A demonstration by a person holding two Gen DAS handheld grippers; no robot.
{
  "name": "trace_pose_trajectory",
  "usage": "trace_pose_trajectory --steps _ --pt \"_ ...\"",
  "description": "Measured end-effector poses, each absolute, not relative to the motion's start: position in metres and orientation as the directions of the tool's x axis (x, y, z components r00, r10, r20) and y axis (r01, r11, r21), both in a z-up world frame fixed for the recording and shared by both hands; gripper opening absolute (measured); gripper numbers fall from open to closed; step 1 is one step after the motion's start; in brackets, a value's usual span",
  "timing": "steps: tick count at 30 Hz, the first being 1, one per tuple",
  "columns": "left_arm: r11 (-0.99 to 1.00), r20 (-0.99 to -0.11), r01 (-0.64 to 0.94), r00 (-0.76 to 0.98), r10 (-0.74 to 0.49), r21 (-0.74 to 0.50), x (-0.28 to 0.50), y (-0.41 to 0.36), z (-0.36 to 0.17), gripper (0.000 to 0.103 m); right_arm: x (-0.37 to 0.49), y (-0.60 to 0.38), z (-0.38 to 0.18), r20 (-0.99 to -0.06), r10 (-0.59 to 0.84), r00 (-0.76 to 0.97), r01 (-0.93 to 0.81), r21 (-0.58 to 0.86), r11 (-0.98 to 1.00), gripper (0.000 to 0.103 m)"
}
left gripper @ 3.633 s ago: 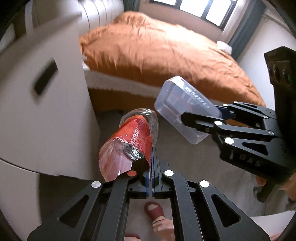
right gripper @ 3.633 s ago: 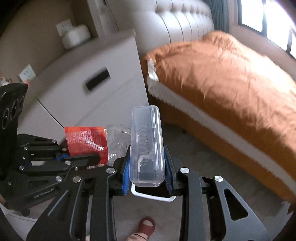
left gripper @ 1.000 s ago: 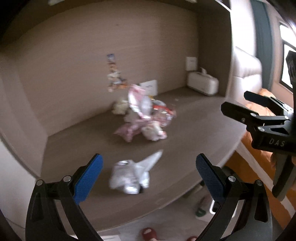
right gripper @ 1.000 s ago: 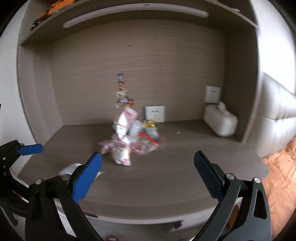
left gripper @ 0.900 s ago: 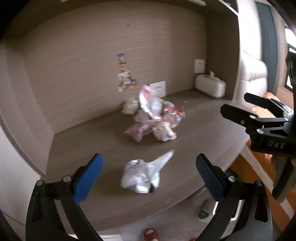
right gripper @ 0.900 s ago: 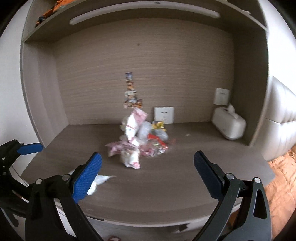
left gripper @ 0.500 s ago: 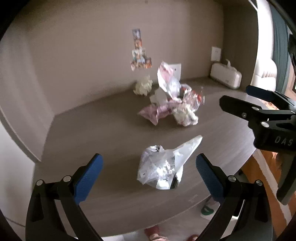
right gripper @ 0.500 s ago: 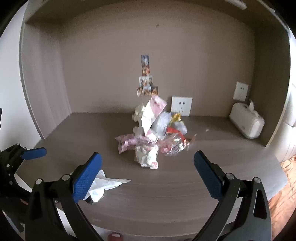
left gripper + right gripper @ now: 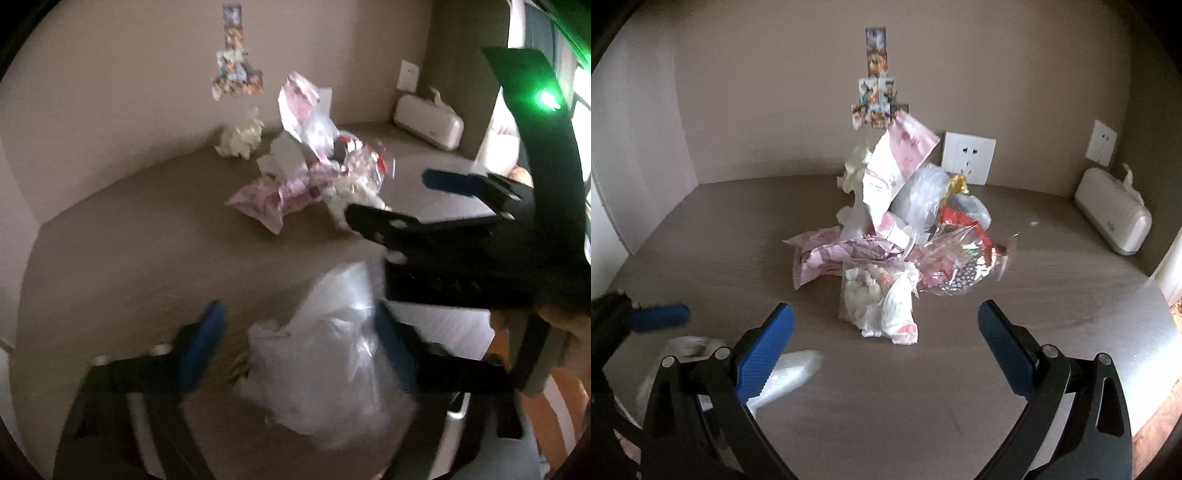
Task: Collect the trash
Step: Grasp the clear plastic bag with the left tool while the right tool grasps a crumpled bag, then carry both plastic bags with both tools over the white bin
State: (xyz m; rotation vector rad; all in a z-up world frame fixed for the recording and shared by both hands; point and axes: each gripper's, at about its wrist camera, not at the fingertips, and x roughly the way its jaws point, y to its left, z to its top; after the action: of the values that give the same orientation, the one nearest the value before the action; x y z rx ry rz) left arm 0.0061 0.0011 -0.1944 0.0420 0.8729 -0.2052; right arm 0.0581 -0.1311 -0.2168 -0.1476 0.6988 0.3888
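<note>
Half-closed and just narrowing, the left gripper [image 9: 295, 339] straddled the crumpled clear bag [image 9: 332, 362] at lower centre, pads not yet pressing it, its tail running toward upper right. Wide open and empty, the right gripper [image 9: 886, 328] faced the wrapper pile [image 9: 886, 251] at centre.

Your left tongs [image 9: 295, 332] are black with blue pads, and between them sits a clear, whitish plastic bag [image 9: 328, 365]. Your right tongs [image 9: 886, 332] show the same black frame and blue dimpled pads. The table [image 9: 960, 387] is grey-brown with a fine wood grain. Behind the bag, the trash heap [image 9: 886, 251] mixes pink-and-white printed wrappers, clear film, red scraps and a gold foil bit. Right of the heap stands a white socket plate [image 9: 967, 158], and further right a cream tissue box [image 9: 1112, 210]. Above the heap hang small multicoloured pictures [image 9: 875, 92].
</note>
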Motion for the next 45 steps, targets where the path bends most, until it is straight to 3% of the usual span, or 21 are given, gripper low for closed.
trace_pose_trajectory --steps 3,7,8,10,11,13,15,31,45 --pt "0.973 -0.767 0.220 0.613 -0.188 -0.063 0.012 0.003 -0.200 0.064 0.071 -0.127 -0.225 -0.674 0.291 0.680 -0.395 -0.002 0.919 0.099" --pt "0.964 -0.767 0.254 0.601 -0.224 -0.083 0.019 0.006 -0.203 0.055 0.079 -0.123 -0.233 -0.690 0.294 0.661 -0.398 0.010 0.917 0.096" --pt "0.962 -0.767 0.258 0.598 -0.231 -0.088 0.020 0.007 -0.204 0.053 0.080 -0.122 -0.235 -0.696 0.293 0.655 -0.399 0.010 0.917 0.085" --pt "0.957 -0.767 0.278 0.594 -0.244 -0.089 0.021 0.008 -0.205 0.048 0.082 -0.120 -0.241 -0.712 0.267 0.649 -0.391 -0.011 0.920 0.054" --pt "0.954 -0.767 0.290 0.593 -0.245 -0.081 0.021 0.007 -0.206 0.046 0.082 -0.120 -0.243 -0.710 0.254 0.657 -0.383 -0.024 0.923 0.051" --pt "0.946 -0.768 0.316 0.587 -0.258 -0.076 0.020 0.006 -0.206 0.037 0.083 -0.118 -0.243 -0.713 0.253 0.654 -0.389 -0.030 0.921 0.049" --pt "0.943 -0.768 0.324 0.583 -0.266 -0.080 0.021 0.007 -0.203 0.035 0.083 -0.119 -0.241 -0.713 0.257 0.652 -0.385 -0.019 0.923 0.048" --pt "0.934 -0.662 0.357 0.695 -0.281 -0.021 0.012 -0.001 -0.110 0.034 0.012 -0.171 -0.149 -0.583 0.272 0.765 -0.320 0.023 0.947 0.048" --pt "0.797 -0.622 0.603 0.633 -0.462 0.022 -0.016 -0.132 -0.074 0.034 -0.074 -0.288 -0.119 -0.534 0.058 0.844 -0.050 0.029 0.998 0.048"
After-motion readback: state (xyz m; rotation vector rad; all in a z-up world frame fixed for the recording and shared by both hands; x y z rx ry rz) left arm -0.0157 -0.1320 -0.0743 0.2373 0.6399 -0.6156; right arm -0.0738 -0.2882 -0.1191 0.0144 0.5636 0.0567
